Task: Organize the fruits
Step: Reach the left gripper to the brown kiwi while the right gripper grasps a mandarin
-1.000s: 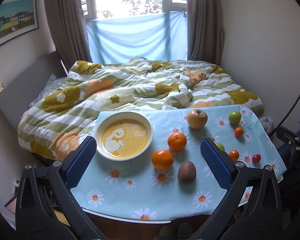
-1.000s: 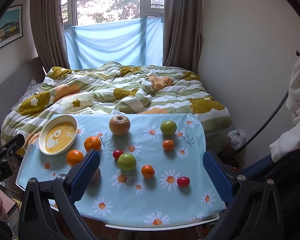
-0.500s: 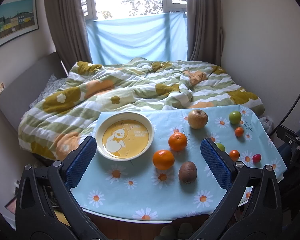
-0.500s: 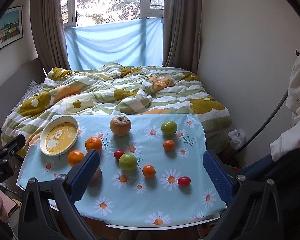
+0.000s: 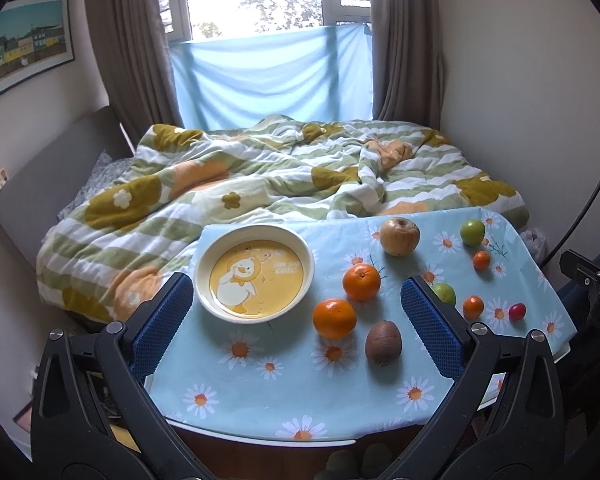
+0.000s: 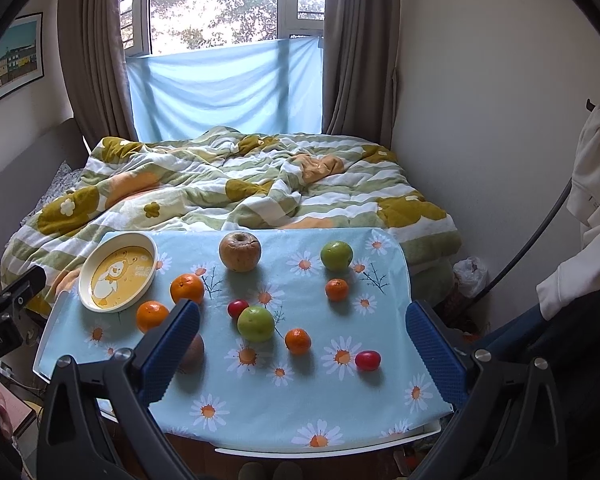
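Task basically not started. Round cream plate with yellow duck print sits empty, ahead between left gripper fingers. Oranges, green apples, brown kiwi, red tomatoes all loose on daisy-print blue tablecloth. Right gripper also spread wide, holding nothing, fruit scattered ahead of it.

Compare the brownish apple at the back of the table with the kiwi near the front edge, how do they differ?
The brownish apple is larger and rounder than the kiwi, which is oval. The apple is tan with a wrinkled, dimpled top; the kiwi is darker brown and fuzzy-looking. Both sit loose on the daisy tablecloth, outside the plate.
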Available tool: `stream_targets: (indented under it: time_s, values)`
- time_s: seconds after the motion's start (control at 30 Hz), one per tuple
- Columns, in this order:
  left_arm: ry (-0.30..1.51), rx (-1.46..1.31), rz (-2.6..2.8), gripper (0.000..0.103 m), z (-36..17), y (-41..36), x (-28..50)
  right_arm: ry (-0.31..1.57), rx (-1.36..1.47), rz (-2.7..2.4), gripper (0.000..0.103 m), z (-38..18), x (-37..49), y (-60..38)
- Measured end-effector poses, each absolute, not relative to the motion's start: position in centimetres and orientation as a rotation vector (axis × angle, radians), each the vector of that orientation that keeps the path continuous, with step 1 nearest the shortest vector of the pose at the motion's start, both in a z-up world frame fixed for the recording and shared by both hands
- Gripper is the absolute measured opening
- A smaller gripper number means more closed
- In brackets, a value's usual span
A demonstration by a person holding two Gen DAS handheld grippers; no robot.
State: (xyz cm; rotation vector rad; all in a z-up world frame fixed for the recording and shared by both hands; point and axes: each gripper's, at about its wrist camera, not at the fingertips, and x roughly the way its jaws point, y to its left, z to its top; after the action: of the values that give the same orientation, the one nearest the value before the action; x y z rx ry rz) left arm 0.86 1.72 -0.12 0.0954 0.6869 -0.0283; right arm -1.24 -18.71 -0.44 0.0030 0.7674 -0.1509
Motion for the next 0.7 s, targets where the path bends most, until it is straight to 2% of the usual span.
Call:
stream_targets:
  time_s: [0.2,0.7]
  values:
    - [0.738,0.094,-0.074,0.103,-2.2,1.7,1.7,0.799,0.038,-0.178,0.103,-0.9,-1.7,-20.0]
    - [0.894,0.066,-0.136,0.103,-13.1,-4.1,2.6,0.886,0.001,-0.039,0.103,-11.3,-0.5,-24.8]
